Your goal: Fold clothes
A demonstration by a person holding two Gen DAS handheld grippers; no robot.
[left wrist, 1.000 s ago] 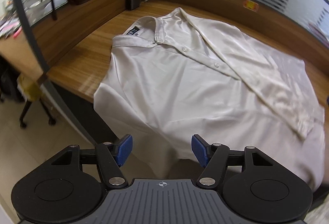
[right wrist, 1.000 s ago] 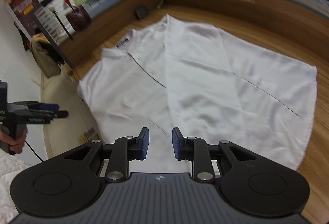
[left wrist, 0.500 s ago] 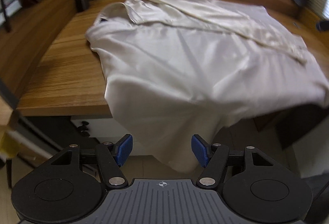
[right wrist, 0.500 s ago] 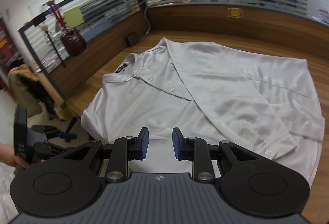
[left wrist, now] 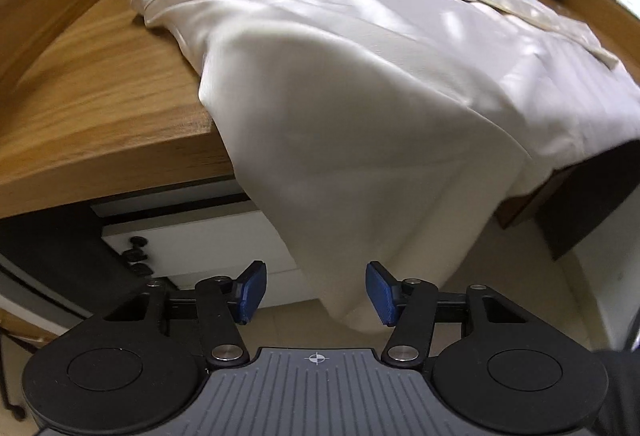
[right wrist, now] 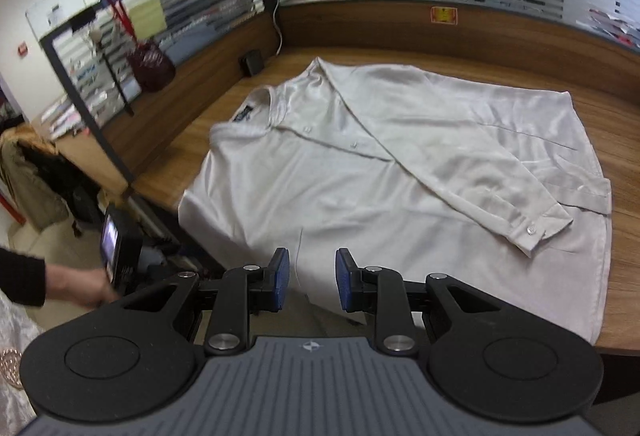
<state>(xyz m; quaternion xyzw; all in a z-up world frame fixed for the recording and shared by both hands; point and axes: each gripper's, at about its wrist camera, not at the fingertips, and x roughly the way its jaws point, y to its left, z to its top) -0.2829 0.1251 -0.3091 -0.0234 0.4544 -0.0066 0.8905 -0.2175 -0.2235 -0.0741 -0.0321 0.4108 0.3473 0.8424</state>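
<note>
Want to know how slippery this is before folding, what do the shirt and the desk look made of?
Shirt: thin cream fabric with a satin sheen, maybe silk or polyester; it drapes limply over the edge. Desk: wood-grain top, possibly laminate, smooth semi-matte finish.

The cream satin button shirt [left wrist: 360, 83] hides the near corner of the wooden bench [left wrist: 100, 107]; where its hanging sleeve ends, between the left tool's [left wrist: 316, 292] blue pads, is hard to tell. In the right wrist view the left hand [right wrist: 86, 290] is blurred, its black sleeve [right wrist: 20, 282] cut off by the edge. The neck label [right wrist: 244, 114] is too small to read
</note>
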